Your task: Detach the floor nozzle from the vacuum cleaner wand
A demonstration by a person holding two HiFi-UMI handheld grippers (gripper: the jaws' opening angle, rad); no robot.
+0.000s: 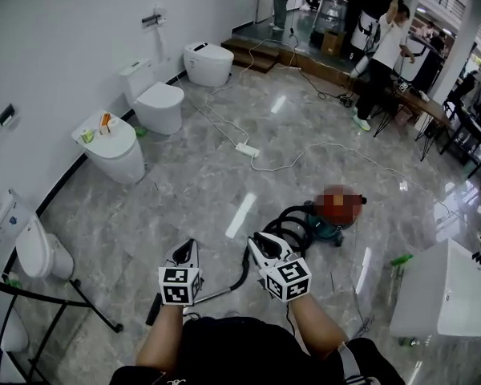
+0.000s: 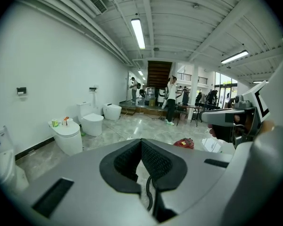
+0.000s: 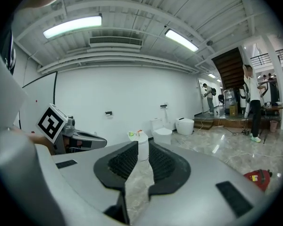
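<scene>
Head view: left gripper [image 1: 187, 251] and right gripper [image 1: 260, 241] side by side above the grey marble floor [image 1: 200, 183], both in the air, touching nothing. Floor nozzle [image 1: 153, 310] seen as a dark flat piece on the floor at the near left, lower than the left gripper and a little to its left, partly hidden by that forearm. Well apart from the right gripper. Thin wand [image 1: 216, 293] lying from the nozzle toward the right, passing under the gap between the two grippers, then meeting the black hose [image 1: 293, 221]. Hose coiled next to the red and teal vacuum cleaner [image 1: 330, 219], farther to the right. Joint of nozzle and wand too small to judge.

Left gripper view: closed completely, black pads [image 2: 127, 161] pressed one on the other, gripping nothing; only a short curve of hose visible on the floor below.

Right gripper view: jaws standing apart and empty, with floor and a far white toilet [image 3: 142, 152] visible through the gap.
</scene>
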